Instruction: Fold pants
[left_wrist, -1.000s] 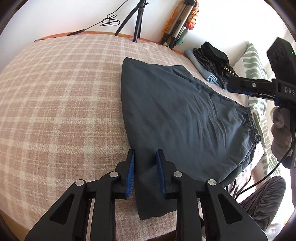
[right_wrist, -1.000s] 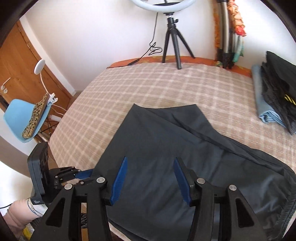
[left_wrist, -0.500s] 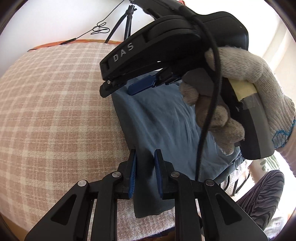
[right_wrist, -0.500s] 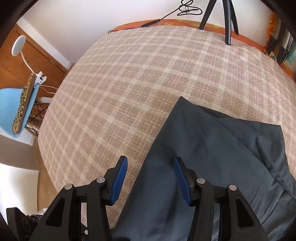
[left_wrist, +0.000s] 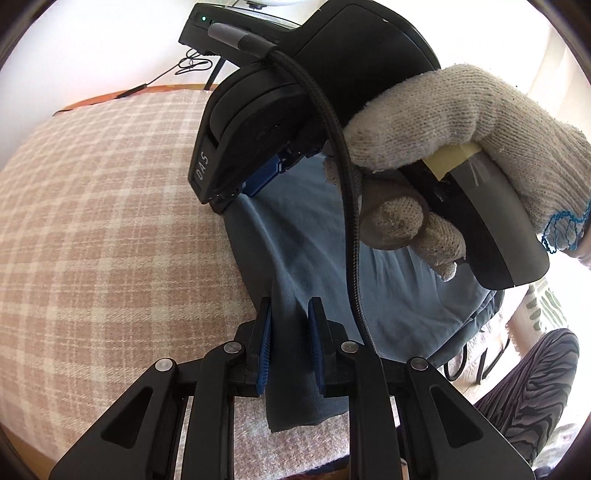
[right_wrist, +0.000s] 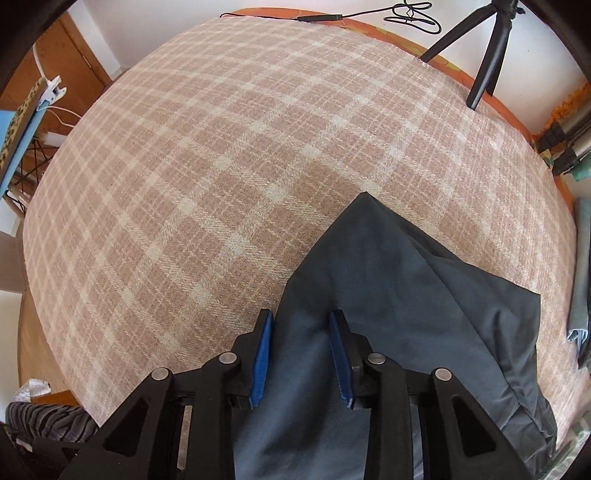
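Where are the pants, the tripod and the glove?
pants (right_wrist: 388, 280), right wrist view, flat upper layer.
tripod (right_wrist: 484, 70), right wrist view, right leg.
glove (left_wrist: 461, 122), left wrist view, back of the hand.

The right gripper (right_wrist: 301, 325), parted, straddles the dark pants' (right_wrist: 388, 295) edge on the plaid bedcover (right_wrist: 203, 166)

1. We are losing much of the dark grey-blue fabric pants (left_wrist: 295, 258) behind the black right gripper (left_wrist: 258, 184) and the white knit-gloved hand (left_wrist: 443, 122) in the left wrist view.
2. We are seeing the black tripod (right_wrist: 484, 55) cut off by the top edge.
3. We are not making out whether the left gripper (left_wrist: 290, 314) is actually pinching cloth.
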